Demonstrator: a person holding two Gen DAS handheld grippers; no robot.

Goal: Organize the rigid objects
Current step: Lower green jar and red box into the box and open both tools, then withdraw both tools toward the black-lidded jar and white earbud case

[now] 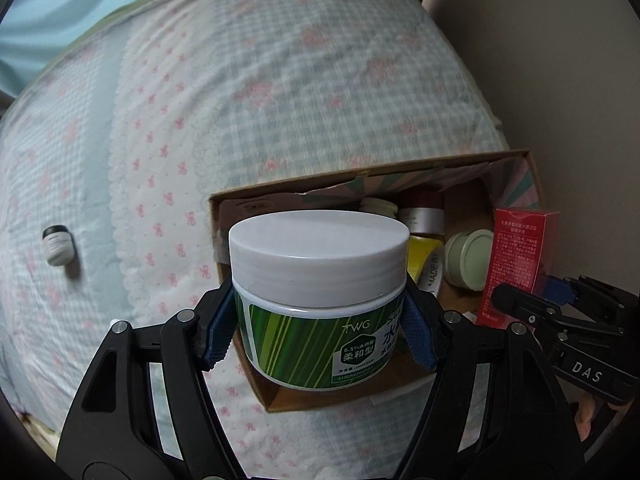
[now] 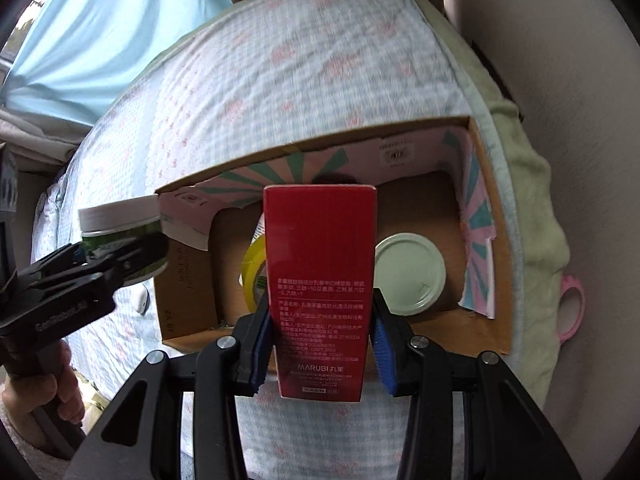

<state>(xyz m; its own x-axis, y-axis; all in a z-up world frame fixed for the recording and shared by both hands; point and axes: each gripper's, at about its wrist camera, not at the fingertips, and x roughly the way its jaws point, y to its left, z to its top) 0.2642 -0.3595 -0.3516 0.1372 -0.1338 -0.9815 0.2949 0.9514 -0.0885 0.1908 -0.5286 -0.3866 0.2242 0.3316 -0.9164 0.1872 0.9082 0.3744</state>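
My left gripper (image 1: 320, 336) is shut on a white-lidded jar with a green striped label (image 1: 318, 292), held above the left part of an open cardboard box (image 1: 360, 178). The same jar (image 2: 116, 228) and left gripper (image 2: 120, 256) show at the left of the right wrist view. My right gripper (image 2: 320, 344) is shut on a tall red carton (image 2: 322, 276), held over the box (image 2: 304, 142); the carton (image 1: 516, 264) appears at the right of the left wrist view. Inside the box lie a pale green lidded jar (image 2: 410, 274), a yellow tape roll (image 2: 254, 276) and other small containers.
The box sits on a bed with a blue checked quilt (image 1: 260, 80) printed with pink bows. A small white jar with a dark cap (image 1: 59, 245) lies on the quilt at the left. A pink ring-shaped item (image 2: 572, 308) hangs at the bed's right edge. A hand (image 2: 36, 396) grips the left handle.
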